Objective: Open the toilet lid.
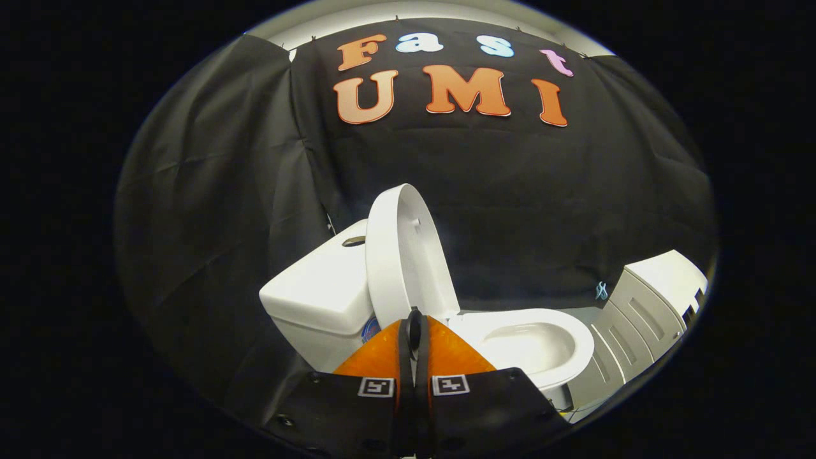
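Note:
A white toilet stands just beyond my fingers. Its lid (405, 255) is raised upright and leans back against the white tank (322, 290). To the right of the lid, the seat and open bowl (535, 344) lie exposed. My gripper (414, 322) is shut, its two fingers pressed together with nothing between them. The fingertips sit in front of the lid's lower edge, near the hinge; whether they touch it I cannot tell.
A white cabinet (644, 306) with panelled sides stands right of the bowl. Black cloth walls close in behind and to the left of the tank. A flush button (354, 241) sits on top of the tank.

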Available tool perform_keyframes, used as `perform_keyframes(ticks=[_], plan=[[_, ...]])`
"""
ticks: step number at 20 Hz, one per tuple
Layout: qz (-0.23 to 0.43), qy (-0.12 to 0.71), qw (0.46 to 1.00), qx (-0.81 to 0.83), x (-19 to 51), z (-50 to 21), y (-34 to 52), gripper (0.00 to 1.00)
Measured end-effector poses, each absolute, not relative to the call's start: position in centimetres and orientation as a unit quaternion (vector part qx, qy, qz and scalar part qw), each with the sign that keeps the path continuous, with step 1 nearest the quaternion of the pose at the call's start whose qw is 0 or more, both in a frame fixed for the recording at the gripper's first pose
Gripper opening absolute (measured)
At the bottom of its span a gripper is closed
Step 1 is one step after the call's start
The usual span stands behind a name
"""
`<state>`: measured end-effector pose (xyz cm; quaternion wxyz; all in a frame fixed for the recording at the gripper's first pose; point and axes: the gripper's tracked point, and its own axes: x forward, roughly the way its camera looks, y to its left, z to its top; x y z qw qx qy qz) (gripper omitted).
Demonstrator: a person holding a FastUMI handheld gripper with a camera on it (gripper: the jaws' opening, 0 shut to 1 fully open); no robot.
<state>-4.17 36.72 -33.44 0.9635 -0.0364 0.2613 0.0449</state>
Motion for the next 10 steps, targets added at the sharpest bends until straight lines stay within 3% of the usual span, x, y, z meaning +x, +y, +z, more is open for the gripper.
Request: perform_keyframes(ticks=[6, 10], plan=[[0.051, 0.258, 0.964, -0.039, -4.3, -33.5, 37.3, 0.10], [0.063, 0.240, 0.969, -0.018, -5.1, -32.1, 37.7, 0.69]])
